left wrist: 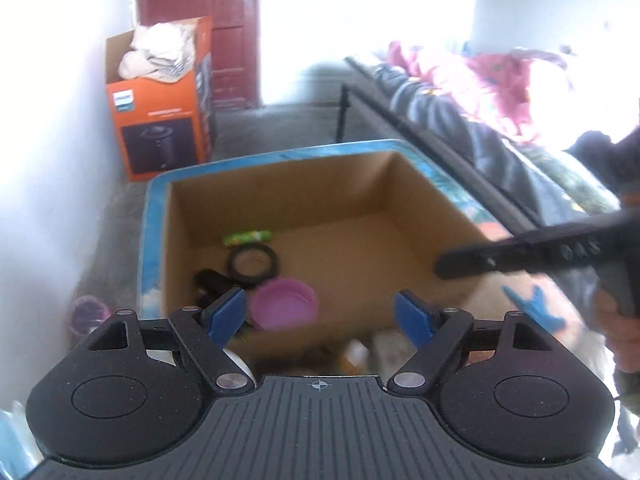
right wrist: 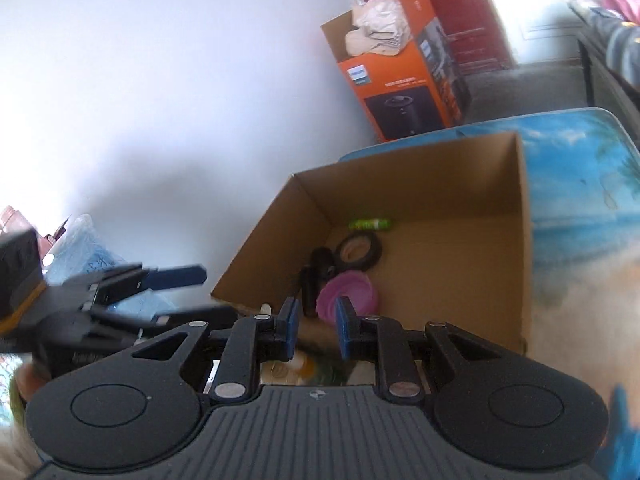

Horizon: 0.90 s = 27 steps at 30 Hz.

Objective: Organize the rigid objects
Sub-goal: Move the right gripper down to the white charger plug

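Note:
An open cardboard box stands on a beach-print surface. Inside lie a pink round lid, a black ring, a green tube and a dark object. My left gripper is open and empty, just short of the box's near wall; it also shows in the right wrist view. My right gripper has its jaws a small gap apart and empty, at the near wall; one finger shows in the left wrist view.
An orange carton with cloth in it stands by the white wall and a red door. A sofa with bedding runs along the right. Small items lie in front of the box. A blue bag sits left.

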Each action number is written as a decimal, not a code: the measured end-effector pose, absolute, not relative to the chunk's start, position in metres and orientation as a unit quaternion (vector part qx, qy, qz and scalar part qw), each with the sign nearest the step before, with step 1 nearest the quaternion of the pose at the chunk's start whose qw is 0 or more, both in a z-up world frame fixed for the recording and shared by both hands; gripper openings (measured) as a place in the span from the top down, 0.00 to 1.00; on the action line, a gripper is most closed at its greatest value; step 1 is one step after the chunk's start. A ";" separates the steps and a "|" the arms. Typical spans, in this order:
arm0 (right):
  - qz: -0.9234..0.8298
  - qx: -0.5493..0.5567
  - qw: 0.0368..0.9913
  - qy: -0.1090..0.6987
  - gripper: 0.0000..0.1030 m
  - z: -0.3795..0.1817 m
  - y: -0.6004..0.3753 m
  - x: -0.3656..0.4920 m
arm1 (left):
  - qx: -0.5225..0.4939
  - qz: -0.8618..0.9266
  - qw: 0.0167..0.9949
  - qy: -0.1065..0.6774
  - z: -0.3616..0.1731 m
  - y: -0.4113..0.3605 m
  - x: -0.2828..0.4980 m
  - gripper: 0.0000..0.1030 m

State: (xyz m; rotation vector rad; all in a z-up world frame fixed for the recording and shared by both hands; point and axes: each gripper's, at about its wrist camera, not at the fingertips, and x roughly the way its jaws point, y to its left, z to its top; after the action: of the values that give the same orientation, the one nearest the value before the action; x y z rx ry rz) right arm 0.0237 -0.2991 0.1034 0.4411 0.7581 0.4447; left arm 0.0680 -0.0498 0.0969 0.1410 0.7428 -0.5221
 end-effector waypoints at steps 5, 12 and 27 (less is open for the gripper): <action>0.184 0.249 0.885 0.347 0.57 0.086 -0.300 -0.001 | 0.053 -0.289 0.887 0.357 0.069 -0.059 0.035 0.20; 0.153 0.291 0.861 0.388 0.53 0.047 -0.300 0.003 | 0.111 -0.265 0.898 0.334 0.022 -0.101 0.014 0.32; 0.141 0.329 0.831 0.426 0.70 0.004 -0.297 0.032 | 0.157 -0.210 0.913 0.312 -0.018 -0.132 0.019 0.58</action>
State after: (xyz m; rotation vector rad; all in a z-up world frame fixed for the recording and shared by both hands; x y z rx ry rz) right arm 0.0324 -0.2967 0.0041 0.6974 0.9045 0.2989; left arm 0.0189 -0.1315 -0.0183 0.3227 0.6436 -0.4325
